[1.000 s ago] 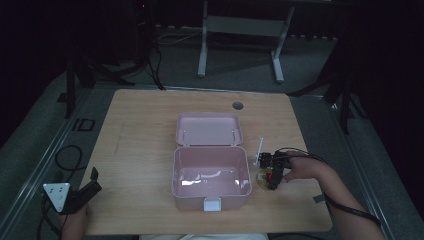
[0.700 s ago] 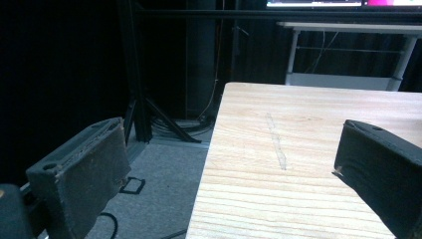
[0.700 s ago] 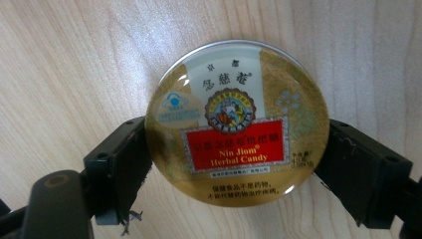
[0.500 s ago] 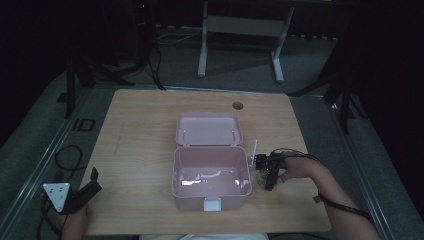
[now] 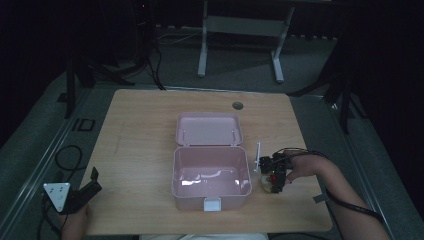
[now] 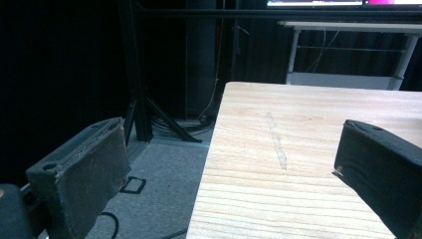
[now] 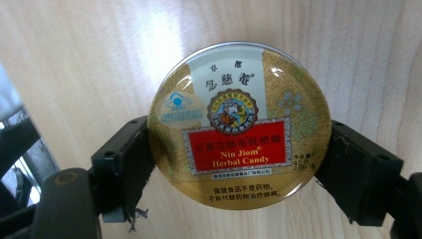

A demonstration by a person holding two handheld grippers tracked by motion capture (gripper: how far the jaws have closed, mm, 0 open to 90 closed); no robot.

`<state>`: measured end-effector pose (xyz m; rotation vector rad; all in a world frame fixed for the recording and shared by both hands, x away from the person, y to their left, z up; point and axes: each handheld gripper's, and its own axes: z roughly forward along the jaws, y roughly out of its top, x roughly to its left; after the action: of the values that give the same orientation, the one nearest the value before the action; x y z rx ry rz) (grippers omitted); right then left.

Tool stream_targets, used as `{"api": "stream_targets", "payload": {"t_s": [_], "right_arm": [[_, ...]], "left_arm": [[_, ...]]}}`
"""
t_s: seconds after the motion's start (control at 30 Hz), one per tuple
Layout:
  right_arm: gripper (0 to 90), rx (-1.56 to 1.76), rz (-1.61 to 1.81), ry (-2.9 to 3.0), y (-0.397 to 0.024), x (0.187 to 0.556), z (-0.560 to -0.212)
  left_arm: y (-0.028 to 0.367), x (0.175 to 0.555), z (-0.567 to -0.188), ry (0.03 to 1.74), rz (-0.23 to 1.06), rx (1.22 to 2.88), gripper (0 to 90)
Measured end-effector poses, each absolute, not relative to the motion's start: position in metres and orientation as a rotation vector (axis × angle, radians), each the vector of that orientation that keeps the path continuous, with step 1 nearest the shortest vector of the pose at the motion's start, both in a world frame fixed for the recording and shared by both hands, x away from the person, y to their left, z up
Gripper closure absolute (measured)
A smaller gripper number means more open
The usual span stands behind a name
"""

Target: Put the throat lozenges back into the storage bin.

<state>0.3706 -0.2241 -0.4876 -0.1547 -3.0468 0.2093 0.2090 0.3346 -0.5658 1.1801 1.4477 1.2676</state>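
- Right gripper view: my right gripper has its fingers pinching a round gold candy tin by its two sides, the label reading "Nin Jiom Herbal Candy". The tin sits against the wood of the bench; whether it is lifted or resting, I cannot tell.
- High view: that tin is toward the near right corner of the bench, just beside the right wall of an open pink box, whose lid lies flat toward the far edge.
- Step, as I judge it: the grasp is made, and the tin looks meant for the box. Next I would need to raise it above the box wall, carry it toward the left edge, and let go inside.
- A thin white stick lies between the box and my right gripper; it and the box rim are what I might clip.
- Left gripper rests at the near left corner, fingers spread wide and holding nothing, well apart from the box.
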Motion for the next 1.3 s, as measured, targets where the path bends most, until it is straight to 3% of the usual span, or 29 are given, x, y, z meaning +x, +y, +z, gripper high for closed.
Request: {"api": "stream_targets", "payload": {"t_s": [0.37,1.3], "right_arm": [[20.1,-0.105,0.236,-3.023,-0.219,0.359,-0.472],[20.2,-0.202,0.176,-3.083,-0.199,0.346,-0.388]], "left_arm": [[0.335,0.209,-0.566,1.449,1.268,1.179,1.1],[0.335,0.209,-0.566,1.452,1.268,1.179,1.0]]}}
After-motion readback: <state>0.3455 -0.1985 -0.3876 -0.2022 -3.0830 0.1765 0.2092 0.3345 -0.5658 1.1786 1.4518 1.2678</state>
